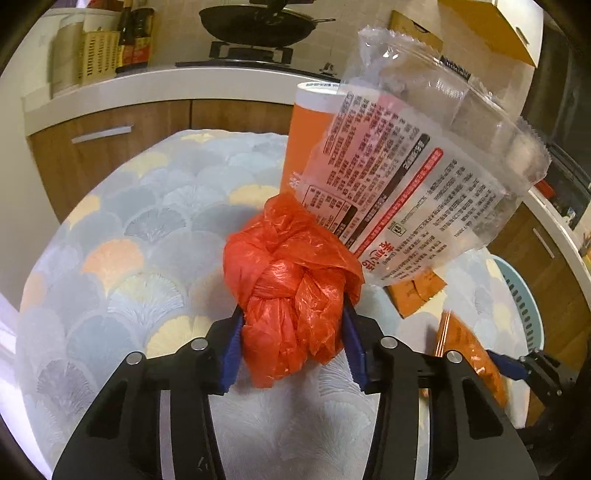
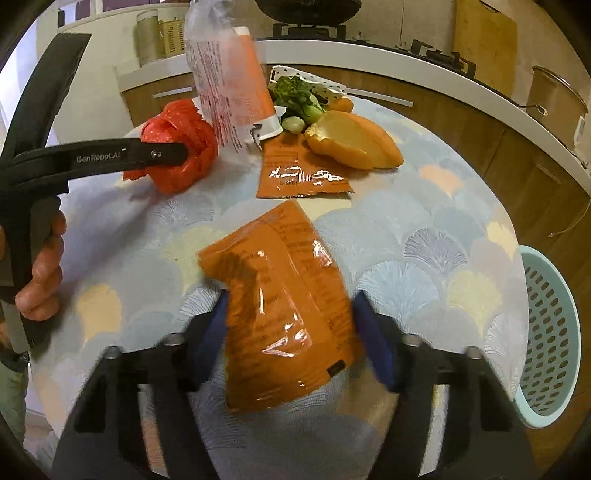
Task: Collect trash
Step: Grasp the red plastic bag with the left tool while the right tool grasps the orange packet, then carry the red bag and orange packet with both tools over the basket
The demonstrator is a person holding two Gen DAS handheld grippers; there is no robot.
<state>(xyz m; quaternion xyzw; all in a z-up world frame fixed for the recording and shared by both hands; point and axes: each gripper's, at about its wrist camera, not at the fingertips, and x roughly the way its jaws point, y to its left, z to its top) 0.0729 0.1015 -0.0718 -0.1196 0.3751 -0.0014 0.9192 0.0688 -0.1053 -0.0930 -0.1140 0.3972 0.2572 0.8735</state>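
Kitchen table (image 2: pixel 424 206) | left tongs (image 1: pixel 291 332) clench red bag (image 1: pixel 291 280) | right tongs (image 2: pixel 291 332) seemingly pinch orange packet (image 2: pixel 284 306)

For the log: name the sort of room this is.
A home kitchen, most likely: a wok sits on a gas stove, with wooden cabinets under a white counter.

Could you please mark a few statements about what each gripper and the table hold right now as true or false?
1. The left gripper is shut on the red plastic bag. True.
2. The right gripper has a green packet between its fingers. False: it is an orange packet.
3. A light blue basket stands at the table's right edge. True.
4. The clear printed wrapper lies flat on the tablecloth. False: it sticks up beside the bag.
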